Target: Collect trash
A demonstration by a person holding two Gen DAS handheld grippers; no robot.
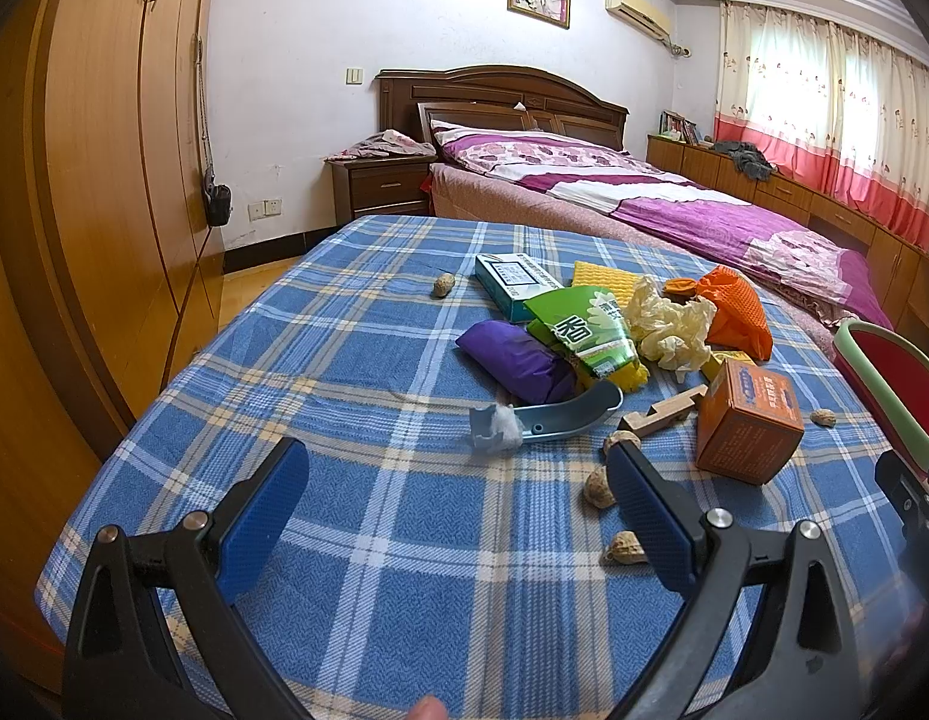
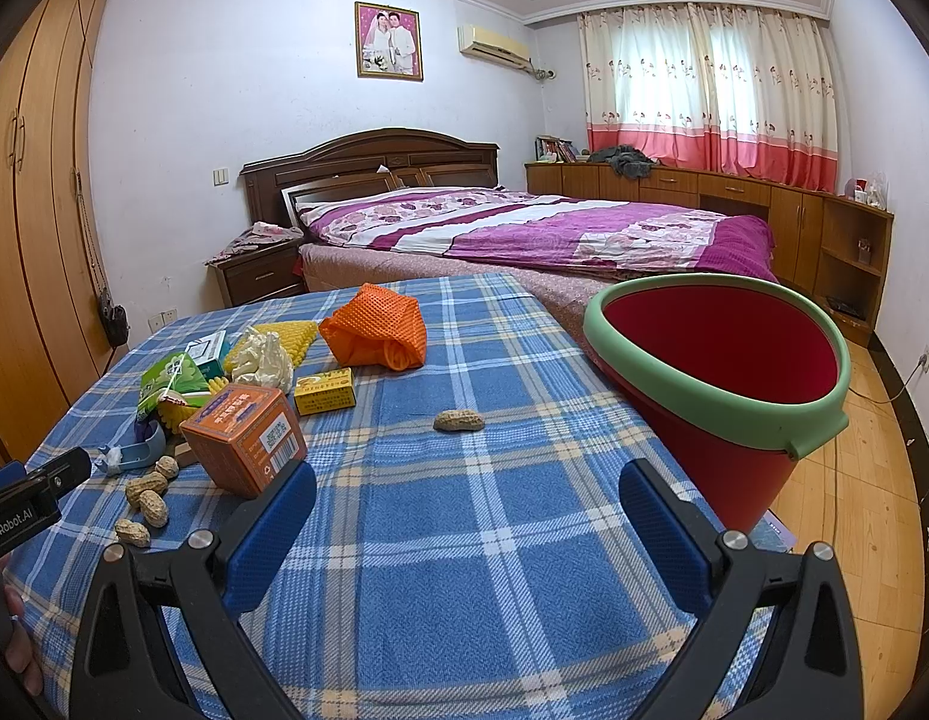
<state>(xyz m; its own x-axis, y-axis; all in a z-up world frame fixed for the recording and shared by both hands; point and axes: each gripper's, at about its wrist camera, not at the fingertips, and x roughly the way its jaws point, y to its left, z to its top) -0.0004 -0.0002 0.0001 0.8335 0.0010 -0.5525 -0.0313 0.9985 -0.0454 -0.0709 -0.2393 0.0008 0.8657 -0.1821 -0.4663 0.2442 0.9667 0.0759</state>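
Note:
Trash lies on a blue plaid cloth (image 1: 368, 516): an orange box (image 1: 748, 420) (image 2: 248, 438), a green snack bag (image 1: 584, 330), a purple packet (image 1: 518, 360), crumpled yellowish plastic (image 1: 668, 324), an orange mesh bag (image 2: 374, 324), a teal box (image 1: 512, 285), a blue plastic piece with tissue (image 1: 536, 420), and several peanut shells (image 1: 599, 486) (image 2: 146, 495). A red bin with a green rim (image 2: 722, 384) stands tilted at the table's right edge. My left gripper (image 1: 458, 462) is open and empty, near the shells. My right gripper (image 2: 467, 486) is open and empty, with one peanut shell (image 2: 458, 420) ahead.
A small yellow box (image 2: 323, 390) and a wooden block (image 1: 662, 414) lie among the trash. A bed with purple covers (image 2: 524, 228) stands behind the table. Wardrobes (image 1: 104, 180) line the left wall. Low cabinets (image 2: 794, 222) run under the curtained window.

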